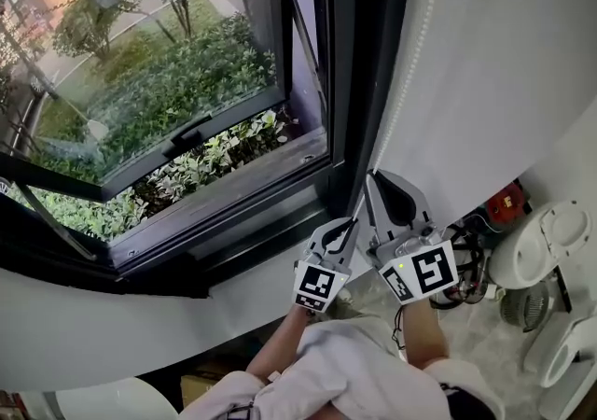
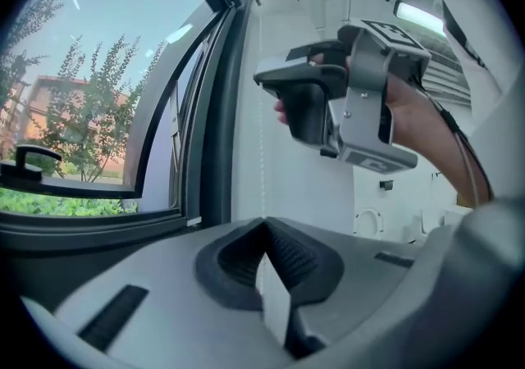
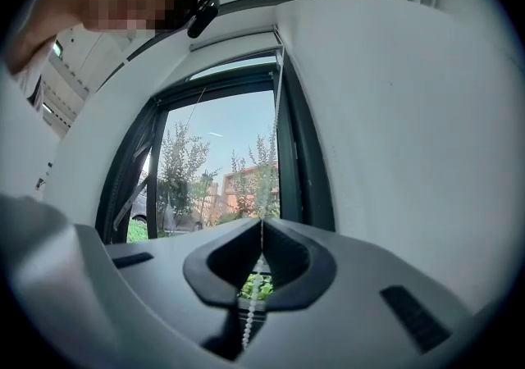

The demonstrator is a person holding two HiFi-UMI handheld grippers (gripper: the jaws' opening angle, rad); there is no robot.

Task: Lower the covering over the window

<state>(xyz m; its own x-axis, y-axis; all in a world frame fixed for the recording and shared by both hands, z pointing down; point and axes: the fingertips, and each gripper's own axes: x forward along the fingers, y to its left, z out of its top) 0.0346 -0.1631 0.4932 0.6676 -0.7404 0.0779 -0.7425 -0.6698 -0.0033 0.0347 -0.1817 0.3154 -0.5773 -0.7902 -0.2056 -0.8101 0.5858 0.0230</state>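
A thin white bead chain (image 1: 410, 63) hangs down the white wall beside the dark window frame (image 1: 345, 82). My right gripper (image 1: 371, 177) is shut on the chain, and beads show between its closed jaws (image 3: 248, 314). Just below it and to the left, my left gripper (image 1: 353, 221) is also shut. In the left gripper view the chain (image 2: 261, 154) rises straight from the left gripper's jaw tips (image 2: 262, 224) toward the right gripper (image 2: 259, 80) above. The window glass (image 1: 187, 82) is bare, with trees and shrubs outside. I cannot make out the covering itself.
The lower sash stands tilted outward, its black handle (image 1: 191, 136) at mid-frame. White round appliances (image 1: 541, 250), a red object (image 1: 508, 203) and tangled cables (image 1: 466, 269) crowd the floor at the right. A person's white sleeves (image 1: 354, 381) fill the bottom edge.
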